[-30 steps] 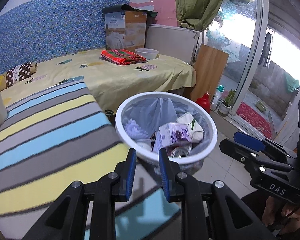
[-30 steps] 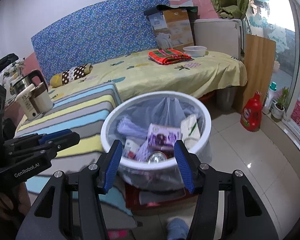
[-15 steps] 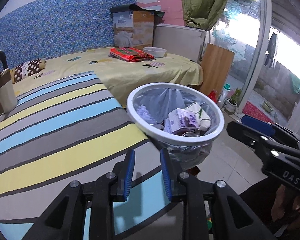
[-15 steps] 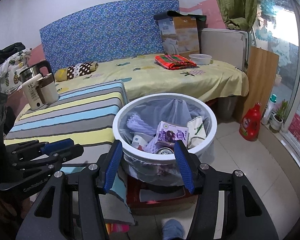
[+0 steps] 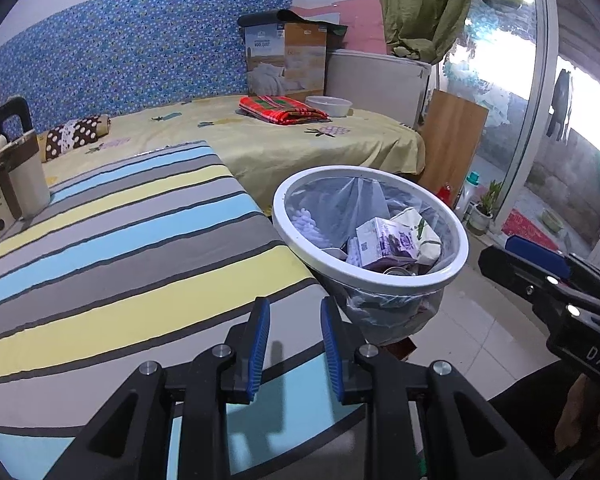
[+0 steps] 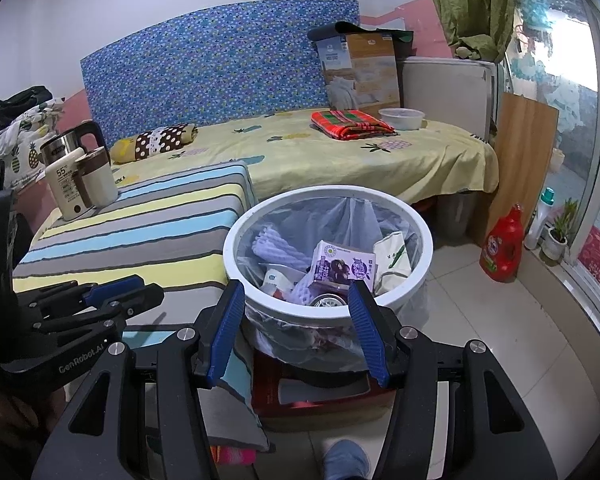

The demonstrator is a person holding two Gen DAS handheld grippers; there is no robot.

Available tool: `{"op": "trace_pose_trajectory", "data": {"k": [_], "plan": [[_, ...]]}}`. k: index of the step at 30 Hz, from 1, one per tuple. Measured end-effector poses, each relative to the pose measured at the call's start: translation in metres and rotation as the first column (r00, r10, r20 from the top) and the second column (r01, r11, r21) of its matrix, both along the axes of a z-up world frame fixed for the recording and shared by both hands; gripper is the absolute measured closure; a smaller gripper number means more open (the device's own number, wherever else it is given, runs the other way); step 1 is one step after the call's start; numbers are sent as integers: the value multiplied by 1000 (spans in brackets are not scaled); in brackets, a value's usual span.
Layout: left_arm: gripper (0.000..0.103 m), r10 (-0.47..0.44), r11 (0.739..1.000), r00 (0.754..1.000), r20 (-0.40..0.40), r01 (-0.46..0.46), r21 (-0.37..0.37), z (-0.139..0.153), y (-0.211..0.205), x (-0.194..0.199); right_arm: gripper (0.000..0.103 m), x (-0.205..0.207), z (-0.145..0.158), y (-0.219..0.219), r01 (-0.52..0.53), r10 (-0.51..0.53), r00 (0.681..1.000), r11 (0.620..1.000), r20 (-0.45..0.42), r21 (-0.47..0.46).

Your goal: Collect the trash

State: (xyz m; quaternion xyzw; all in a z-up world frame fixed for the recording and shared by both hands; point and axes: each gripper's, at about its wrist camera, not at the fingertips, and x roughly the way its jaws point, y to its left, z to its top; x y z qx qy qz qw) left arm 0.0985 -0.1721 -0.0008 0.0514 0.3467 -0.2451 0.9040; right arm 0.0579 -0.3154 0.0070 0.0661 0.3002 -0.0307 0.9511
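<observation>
On my striped cloth (image 5: 120,248) stand a cup (image 6: 97,178) and kettle (image 6: 70,142). Beyond, I see a red folded blanket (image 6: 350,124) beside a bowl (image 6: 401,117); a red jug (image 6: 503,250) on the floor.

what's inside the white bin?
White bin has a clear liner holding a purple carton, white foam netting, a pale pouch and a can top. Lower layers are covered.

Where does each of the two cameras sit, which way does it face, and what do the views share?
Left wrist: sits on the left gripper, above the striped tabletop, facing the bed; the right gripper shows at the right edge.
Right wrist: sits on the right gripper, above the trash bin, facing the bed; the left gripper and a shoe show.
Shared: bin, striped tabletop, bed.
</observation>
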Motion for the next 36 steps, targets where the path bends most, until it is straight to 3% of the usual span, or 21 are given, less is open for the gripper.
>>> {"op": "trace_pose_trajectory", "data": {"k": [36], "plan": [[77,10,1000,1000,20,-10,-14,3,2,-6,47,0,-1,4,0,0,1000,1000,-4,0]]}}
